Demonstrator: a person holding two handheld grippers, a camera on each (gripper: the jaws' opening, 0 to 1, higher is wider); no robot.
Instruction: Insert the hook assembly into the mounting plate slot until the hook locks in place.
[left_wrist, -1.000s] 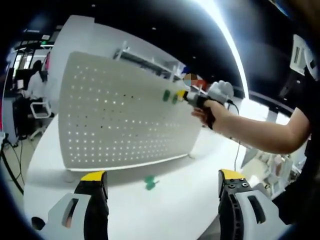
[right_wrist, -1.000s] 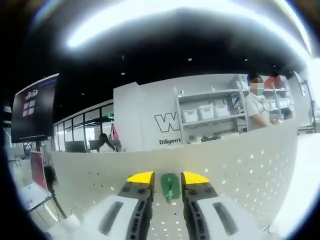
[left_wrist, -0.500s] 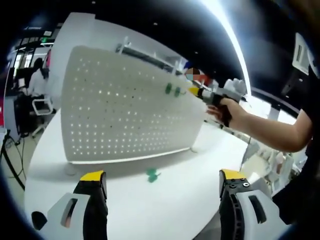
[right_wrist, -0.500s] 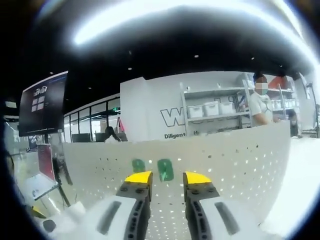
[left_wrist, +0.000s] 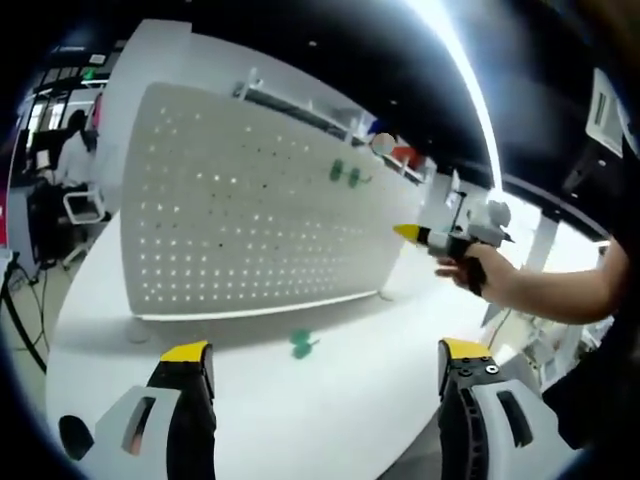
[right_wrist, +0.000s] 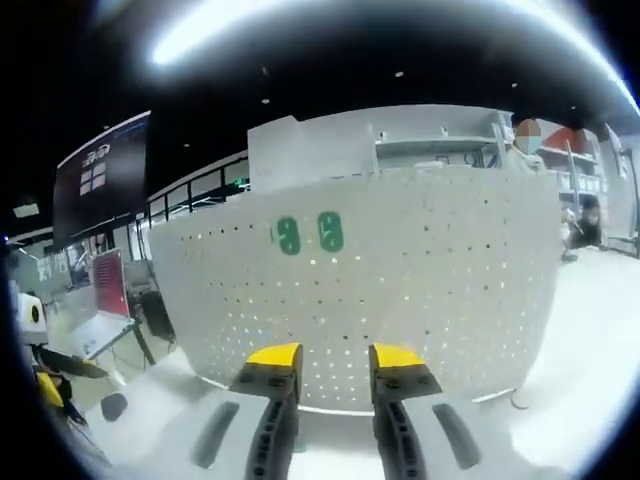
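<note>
Pegboard (left_wrist: 250, 215), white and perforated, stands upright on the white desk (left_wrist: 330, 400) as the mounting plate, its lower edge resting on the desk surface. Two green hooks (left_wrist: 346, 175) sit side by side high on its face, near the upper right corner in the left gripper view; in the right gripper view the same pair (right_wrist: 308, 234) shows in the upper left part of the board. A third green hook (left_wrist: 302, 345) lies loose on the desk just in front of the board's foot.

The left gripper (left_wrist: 320, 365) is low over the desk, its yellow-tipped jaws wide apart with nothing between them. The right gripper (right_wrist: 335, 357) faces the board from a little way off, its yellow-tipped jaws slightly parted and empty, not touching the board or the hooks. In the left gripper view the right gripper (left_wrist: 415, 235) shows at the right, held in a person's hand (left_wrist: 480, 275) with the forearm reaching in from the edge, well apart from the board.

Behind the board, shelving and a white wall are visible, and a dark screen (right_wrist: 105, 175) hangs at the left in the right gripper view
</note>
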